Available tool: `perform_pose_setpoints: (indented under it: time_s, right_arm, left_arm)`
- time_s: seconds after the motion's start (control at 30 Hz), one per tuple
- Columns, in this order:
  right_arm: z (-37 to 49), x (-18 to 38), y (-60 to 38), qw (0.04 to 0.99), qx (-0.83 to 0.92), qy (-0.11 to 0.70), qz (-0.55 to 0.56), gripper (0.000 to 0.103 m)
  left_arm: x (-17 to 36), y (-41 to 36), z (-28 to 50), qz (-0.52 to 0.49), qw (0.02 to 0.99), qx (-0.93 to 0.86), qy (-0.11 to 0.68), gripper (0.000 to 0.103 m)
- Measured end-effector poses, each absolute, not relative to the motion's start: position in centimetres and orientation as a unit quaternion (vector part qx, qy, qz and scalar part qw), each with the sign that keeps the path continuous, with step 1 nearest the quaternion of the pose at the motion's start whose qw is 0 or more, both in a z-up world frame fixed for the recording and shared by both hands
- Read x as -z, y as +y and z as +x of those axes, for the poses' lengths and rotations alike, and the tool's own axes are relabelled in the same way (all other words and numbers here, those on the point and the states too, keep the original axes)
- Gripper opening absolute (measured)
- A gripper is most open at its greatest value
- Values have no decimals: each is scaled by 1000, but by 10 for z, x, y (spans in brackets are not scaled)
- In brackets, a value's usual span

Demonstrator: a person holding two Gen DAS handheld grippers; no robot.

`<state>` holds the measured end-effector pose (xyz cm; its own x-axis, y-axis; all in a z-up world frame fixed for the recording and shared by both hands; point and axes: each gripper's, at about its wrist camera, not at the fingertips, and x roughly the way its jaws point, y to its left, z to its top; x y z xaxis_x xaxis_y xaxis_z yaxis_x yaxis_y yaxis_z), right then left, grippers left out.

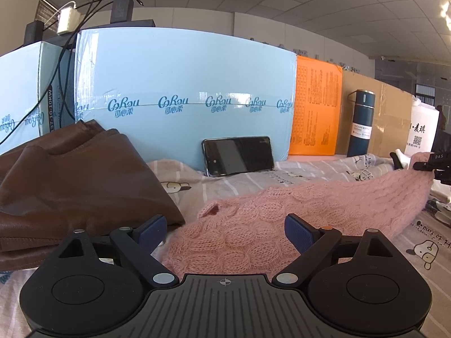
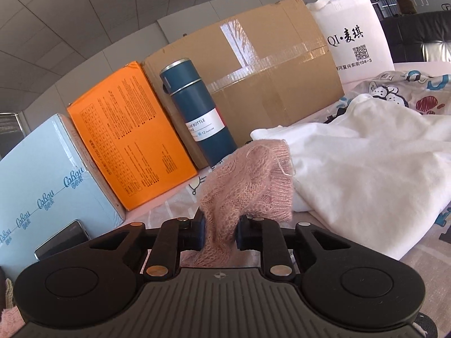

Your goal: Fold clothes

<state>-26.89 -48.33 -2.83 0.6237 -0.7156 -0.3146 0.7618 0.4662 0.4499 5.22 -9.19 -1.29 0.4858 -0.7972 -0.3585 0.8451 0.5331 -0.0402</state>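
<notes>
A pink cable-knit sweater (image 1: 253,225) lies across the patterned bed sheet (image 1: 225,183), stretching from my left gripper up to the right. My left gripper (image 1: 225,232) is open, its blue pads on either side of the sweater's near end. My right gripper (image 2: 220,232) is shut on the sweater's cuff end (image 2: 248,180) and holds it lifted; it also shows at the far right of the left wrist view (image 1: 431,163).
A folded brown leather garment (image 1: 70,186) lies at the left. A white garment (image 2: 366,174) is heaped at the right. Along the back stand light blue boxes (image 1: 183,90), a phone (image 1: 238,155), an orange box (image 2: 126,140), a blue bottle (image 2: 197,118), a cardboard box (image 2: 267,70) and a white bag (image 2: 355,39).
</notes>
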Motion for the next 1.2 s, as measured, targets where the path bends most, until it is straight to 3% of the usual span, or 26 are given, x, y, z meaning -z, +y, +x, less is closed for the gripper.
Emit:
perform_pose_setpoints:
  time_s: [0.3,0.73,1.03,1.1,1.13,1.17,1.2]
  right_arm:
    - [-291,19,-477,817,527,-1,234,15]
    - [-277,13,-445,900,399,-36,171,16]
    - [-218,14,-387,947,314,70,15,16]
    - [-207,18,-379,949,297,101,-12,21]
    - [-206,18,-377,951,291,104,-17,32]
    - [-206,18,-376,952,286,107,-18,50]
    - [-205,18,-375,953,281,109,-19,54]
  left_arm:
    - [13,-92,50,73,860,477,165,98]
    - [12,-90,47,73,862,478,156,98]
    - [13,-93,48,77,860,478,163,98]
    - [13,-93,49,76,859,478,163,98]
    - [13,-92,49,76,859,479,164,98]
    - [13,-92,49,76,859,479,164,98]
    - [13,-93,49,76,859,479,165,98]
